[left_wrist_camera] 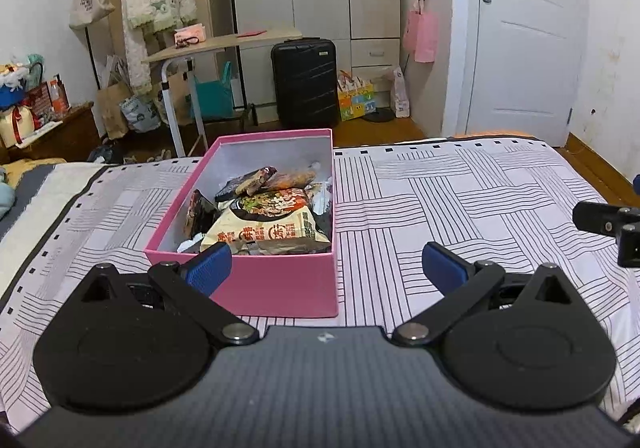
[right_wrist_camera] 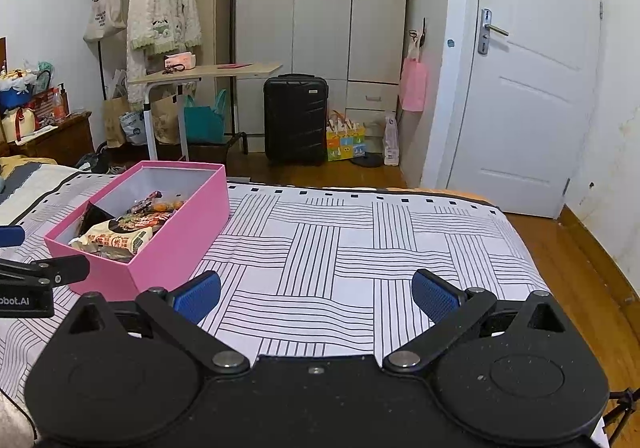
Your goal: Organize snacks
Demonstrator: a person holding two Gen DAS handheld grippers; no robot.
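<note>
Left gripper [left_wrist_camera: 326, 266] hovered low over bed, jaws spread wide, nothing held, blue pad [left_wrist_camera: 209, 268] right in front of pink box's near wall. Right gripper [right_wrist_camera: 316, 296] same deal: jaws wide, empty, over striped bedspread [right_wrist_camera: 360, 248]. Pink box [left_wrist_camera: 280, 284] sat open on bed, left of right gripper, stuffed with snack packets [left_wrist_camera: 264, 228], instant noodle pack on top. Further back: black suitcase [right_wrist_camera: 295, 119] by wardrobe [right_wrist_camera: 320, 7], rolling desk [right_wrist_camera: 208, 72], white door [right_wrist_camera: 532, 87].
</note>
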